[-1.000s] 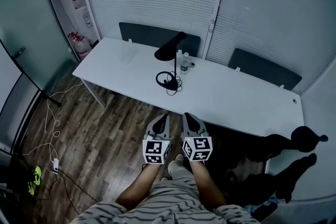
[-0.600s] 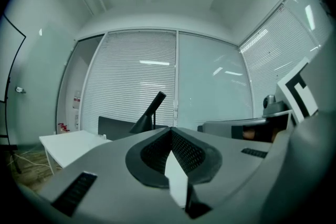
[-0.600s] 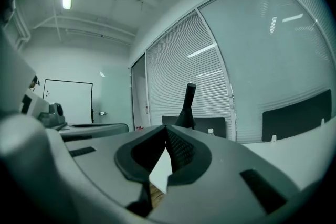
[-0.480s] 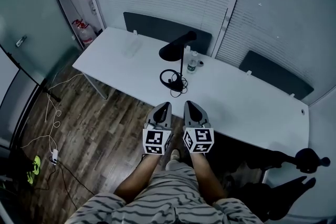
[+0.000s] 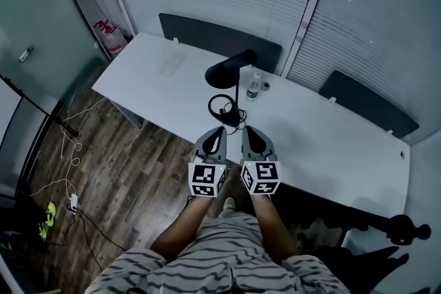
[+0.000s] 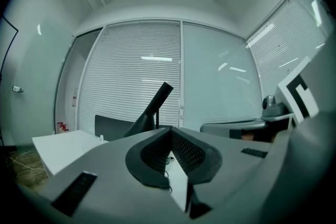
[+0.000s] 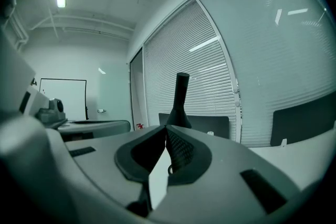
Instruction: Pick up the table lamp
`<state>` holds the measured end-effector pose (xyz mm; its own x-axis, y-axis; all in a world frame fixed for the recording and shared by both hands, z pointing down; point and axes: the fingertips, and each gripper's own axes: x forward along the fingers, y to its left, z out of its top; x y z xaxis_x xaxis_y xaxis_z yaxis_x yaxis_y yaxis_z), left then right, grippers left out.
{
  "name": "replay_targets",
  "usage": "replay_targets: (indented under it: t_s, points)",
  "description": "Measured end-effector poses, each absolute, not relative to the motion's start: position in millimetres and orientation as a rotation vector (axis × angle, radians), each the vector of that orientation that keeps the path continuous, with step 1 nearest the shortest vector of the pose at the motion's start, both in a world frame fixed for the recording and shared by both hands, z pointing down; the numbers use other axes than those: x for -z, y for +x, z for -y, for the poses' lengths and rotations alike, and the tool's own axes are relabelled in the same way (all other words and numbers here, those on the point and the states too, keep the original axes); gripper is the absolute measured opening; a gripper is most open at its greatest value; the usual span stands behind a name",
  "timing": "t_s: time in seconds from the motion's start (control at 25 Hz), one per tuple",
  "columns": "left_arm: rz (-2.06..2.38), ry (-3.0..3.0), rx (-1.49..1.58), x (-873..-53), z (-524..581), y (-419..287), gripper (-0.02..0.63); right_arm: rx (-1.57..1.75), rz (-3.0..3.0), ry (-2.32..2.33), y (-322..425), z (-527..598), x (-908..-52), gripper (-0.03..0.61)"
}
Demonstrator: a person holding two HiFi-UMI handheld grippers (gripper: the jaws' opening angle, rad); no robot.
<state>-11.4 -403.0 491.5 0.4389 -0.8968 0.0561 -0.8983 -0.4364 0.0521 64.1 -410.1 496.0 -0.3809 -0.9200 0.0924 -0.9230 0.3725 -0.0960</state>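
Hovering empty with jaws together, left gripper and right gripper have yet to grasp the black cone-shaded table lamp

Black table lamp on white desk

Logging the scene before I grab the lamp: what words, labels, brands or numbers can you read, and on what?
No readable text anywhere in these views.
Marker cubes: black-and-white square patterns only, no letters.
Bottle label: too small to read.
Red items by the wall: too blurred to read.
Lamp: no print visible.
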Motion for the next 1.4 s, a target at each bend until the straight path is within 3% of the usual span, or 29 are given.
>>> replay_targets:
  t_s: [1.24, 1.4]
  points:
    - [1.586, 2.607, -0.051, -502, 531, -42, 0.008, -0.236, 2.509, 1.722, 46, 558, -557, 0.012]
    - [1.566, 2.624, -0.061, -504, 545, -41, 0.008, -0.245, 2.547, 1.732, 48, 572, -564, 0.073]
